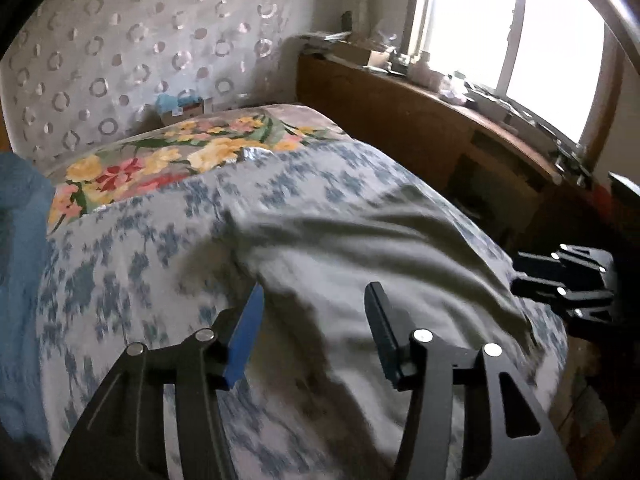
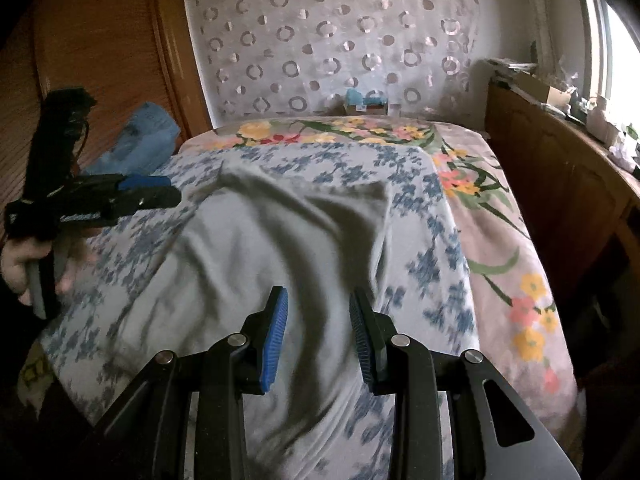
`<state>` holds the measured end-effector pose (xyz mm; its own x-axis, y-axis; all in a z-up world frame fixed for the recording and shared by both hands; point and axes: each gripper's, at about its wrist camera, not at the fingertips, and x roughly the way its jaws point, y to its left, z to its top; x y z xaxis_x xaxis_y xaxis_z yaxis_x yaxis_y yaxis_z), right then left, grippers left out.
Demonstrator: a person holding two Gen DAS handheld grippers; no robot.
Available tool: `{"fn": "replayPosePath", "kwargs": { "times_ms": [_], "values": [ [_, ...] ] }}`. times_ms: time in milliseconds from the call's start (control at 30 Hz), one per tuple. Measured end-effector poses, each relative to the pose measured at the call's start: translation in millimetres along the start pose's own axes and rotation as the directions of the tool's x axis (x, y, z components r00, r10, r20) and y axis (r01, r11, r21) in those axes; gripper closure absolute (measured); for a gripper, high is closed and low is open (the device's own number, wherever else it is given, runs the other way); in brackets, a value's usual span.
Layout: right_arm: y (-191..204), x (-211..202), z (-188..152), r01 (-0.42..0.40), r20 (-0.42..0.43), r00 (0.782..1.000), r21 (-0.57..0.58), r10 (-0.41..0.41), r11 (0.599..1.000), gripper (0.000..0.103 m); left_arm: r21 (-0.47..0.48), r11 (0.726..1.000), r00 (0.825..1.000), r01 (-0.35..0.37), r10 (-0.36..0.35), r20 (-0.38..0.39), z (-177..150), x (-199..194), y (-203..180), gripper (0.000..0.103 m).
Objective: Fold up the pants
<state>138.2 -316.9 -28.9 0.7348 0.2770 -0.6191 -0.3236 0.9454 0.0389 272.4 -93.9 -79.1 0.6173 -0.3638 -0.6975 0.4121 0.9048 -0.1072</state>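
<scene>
Below both gaping tongs — left tongs (image 1: 316, 334), right tongs (image 2: 318, 336) — rumpled grey pants (image 2: 256, 240) across the bed (image 2: 520, 248).

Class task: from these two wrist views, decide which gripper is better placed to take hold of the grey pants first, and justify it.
Probably the right gripper: it is open directly over the grey pants. The left gripper hovers off their edge, above the blue-patterned sheet.

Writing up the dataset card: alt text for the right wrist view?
Open right gripper hovers above grey pants lying rumpled on a blue-floral bedspread. At far left a hand holds the left gripper, apparently empty, over the bed's edge. Circle-patterned curtain behind.
</scene>
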Motion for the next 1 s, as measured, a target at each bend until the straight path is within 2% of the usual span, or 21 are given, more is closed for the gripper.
{"fn": "replayPosePath", "kwargs": {
  "times_ms": [100,300,533,600,733,1000],
  "values": [
    [5.0,-7.9,-13.1,0.002,-0.001,1.0,0.003,-0.002,1.0,0.07,0.032,0.999,0.999,-0.034,0.035,-0.016,-20.7,-11.5,-15.6,0.05],
    [11.4,-22.3,-36.1,0.02,-0.003,1.0,0.02,-0.02,1.0,0.07,0.034,0.999,1.0,0.023,-0.023,-0.011,-59.0,-37.7,-35.8,0.05],
    [13.8,-39.3,-50.6,0.032,0.011,0.999,0.061,-0.033,0.998,0.07,0.054,0.998,0.999,0.041,-0.04,-0.016,-91.5,-54.3,-55.6,0.05],
    [15.9,-45.8,-58.5,0.023,0.018,1.0,0.08,-0.024,0.997,0.07,0.055,0.998,0.999,0.036,-0.036,-0.013,-97.1,-54.4,-57.7,0.051],
    [18.3,-53.2,-70.9,0.015,0.019,1.0,0.095,-0.017,0.995,0.07,0.057,0.998,1.0,0.022,-0.021,-0.014,-106.2,-55.8,-61.4,0.065],
    [18.6,-60.0,-77.9,0.002,0.018,1.0,0.11,-0.004,0.994,0.07,0.08,0.997,0.998,-0.012,0.016,-0.055,-112.3,-46.4,-67.2,0.067]
  ]
}}
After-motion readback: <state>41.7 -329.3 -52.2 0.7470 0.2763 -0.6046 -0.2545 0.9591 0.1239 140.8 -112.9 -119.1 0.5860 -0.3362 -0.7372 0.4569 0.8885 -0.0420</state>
